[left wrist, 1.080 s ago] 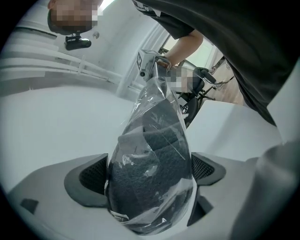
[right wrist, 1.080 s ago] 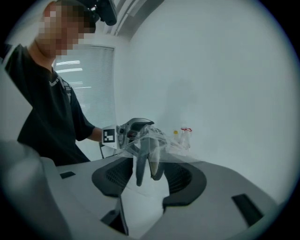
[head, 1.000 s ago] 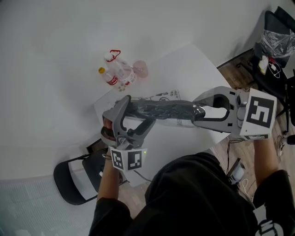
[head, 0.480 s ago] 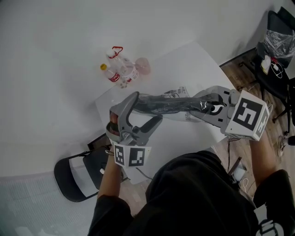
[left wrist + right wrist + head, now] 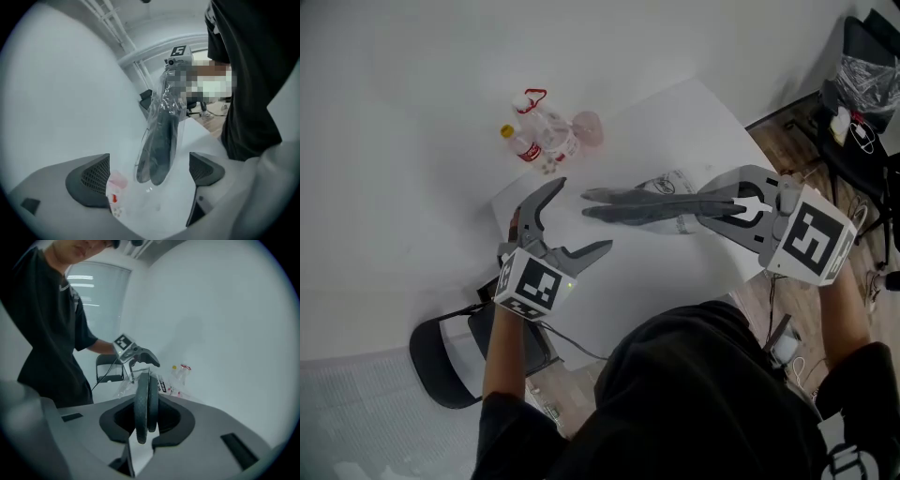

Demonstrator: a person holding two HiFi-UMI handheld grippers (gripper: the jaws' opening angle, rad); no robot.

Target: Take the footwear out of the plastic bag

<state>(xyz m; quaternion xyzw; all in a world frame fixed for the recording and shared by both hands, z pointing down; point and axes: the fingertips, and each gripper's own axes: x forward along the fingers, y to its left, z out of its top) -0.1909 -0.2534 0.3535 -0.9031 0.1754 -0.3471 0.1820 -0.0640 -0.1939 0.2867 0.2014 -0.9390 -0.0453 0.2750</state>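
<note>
Holding footwear aloft, right gripper jaws closing on it; left gripper jaws wide, empty, should next pull bag off.

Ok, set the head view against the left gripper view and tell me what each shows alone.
Head view only: the black chair beside the table, and the marker cube on the left gripper. Left gripper view only: that gripper's ribbed pads, wide apart, gripping nothing. Both: the footwear in its plastic bag, held over the table by the right gripper, whose jaws are closing on it.
</note>
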